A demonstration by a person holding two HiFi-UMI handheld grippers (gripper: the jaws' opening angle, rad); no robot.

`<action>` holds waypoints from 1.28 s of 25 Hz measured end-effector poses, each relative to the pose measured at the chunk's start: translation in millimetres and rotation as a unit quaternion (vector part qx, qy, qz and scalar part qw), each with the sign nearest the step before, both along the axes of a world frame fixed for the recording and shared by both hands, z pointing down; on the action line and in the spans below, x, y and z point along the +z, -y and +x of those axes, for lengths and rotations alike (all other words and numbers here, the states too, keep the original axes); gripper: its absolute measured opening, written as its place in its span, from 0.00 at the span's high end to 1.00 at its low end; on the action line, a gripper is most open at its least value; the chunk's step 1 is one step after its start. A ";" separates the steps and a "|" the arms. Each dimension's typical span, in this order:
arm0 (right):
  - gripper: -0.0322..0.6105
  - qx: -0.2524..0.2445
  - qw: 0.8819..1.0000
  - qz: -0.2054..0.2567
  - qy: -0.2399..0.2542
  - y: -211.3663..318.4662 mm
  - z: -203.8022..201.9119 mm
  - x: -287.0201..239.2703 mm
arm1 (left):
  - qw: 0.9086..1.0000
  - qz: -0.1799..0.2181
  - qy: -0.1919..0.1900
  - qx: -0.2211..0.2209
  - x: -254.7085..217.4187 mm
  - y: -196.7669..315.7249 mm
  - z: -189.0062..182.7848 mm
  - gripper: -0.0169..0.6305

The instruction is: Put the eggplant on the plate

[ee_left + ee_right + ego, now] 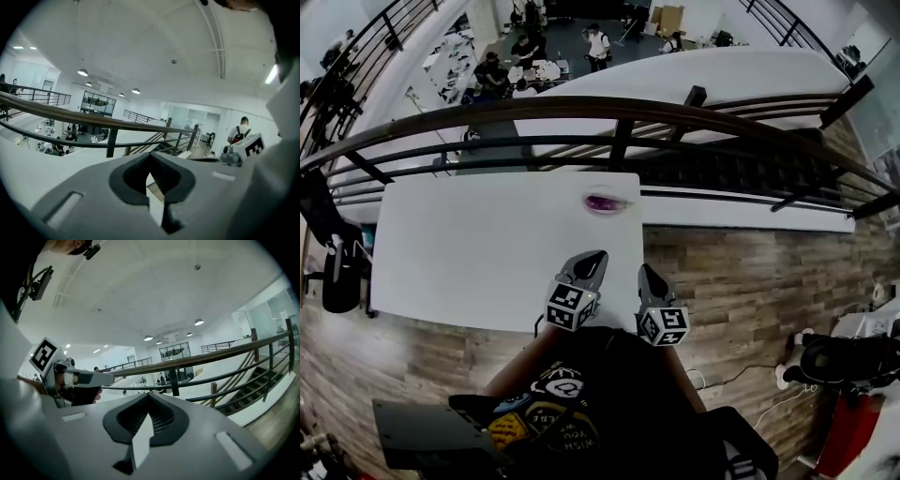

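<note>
In the head view a purple eggplant (pixel 605 202) lies near the far right edge of the white table (pixel 487 253). A faint pale oval rims it, seemingly a white plate (pixel 622 204) that hardly stands out from the tabletop. Both grippers are held up close to the person's body, well short of the eggplant. The left gripper (pixel 598 255) hangs over the table's near right corner and the right gripper (pixel 644 270) just off that corner. The left gripper view has its jaws (pixel 150 155) together with nothing between them. The right gripper view shows the same (pixel 149 395).
A dark metal railing (pixel 619 111) runs just behind the table, with stairs and a lower floor with people beyond it. Wooden flooring (pixel 750 281) lies right of the table. A black chair (pixel 337 267) stands at the table's left end.
</note>
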State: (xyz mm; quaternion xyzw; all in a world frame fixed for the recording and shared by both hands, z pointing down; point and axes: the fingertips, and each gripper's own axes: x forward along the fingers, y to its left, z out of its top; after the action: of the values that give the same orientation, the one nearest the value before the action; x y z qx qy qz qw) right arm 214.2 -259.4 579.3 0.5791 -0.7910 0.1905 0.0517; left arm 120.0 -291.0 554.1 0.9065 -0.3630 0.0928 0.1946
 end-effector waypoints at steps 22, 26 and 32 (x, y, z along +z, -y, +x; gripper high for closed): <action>0.95 -0.020 1.000 0.009 -0.016 3.4 -10.4 -11.8 | 0.998 -0.009 0.051 -0.040 25.3 1.5 -29.7 0.97; 0.95 -0.012 1.000 0.010 -0.008 5.6 -3.8 -11.9 | 0.998 -0.008 0.048 -0.042 25.8 3.9 -27.5 0.97; 0.95 -0.018 1.000 0.012 -0.006 8.9 -8.9 -13.8 | 0.998 -0.009 0.049 -0.039 24.7 5.2 -29.1 0.97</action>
State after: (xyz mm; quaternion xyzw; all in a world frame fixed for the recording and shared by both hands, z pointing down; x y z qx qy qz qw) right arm 205.3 -268.3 565.5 0.5667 -0.8031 0.1763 0.0528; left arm 90.9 -296.2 578.7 0.8842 -0.4064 0.1324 0.1884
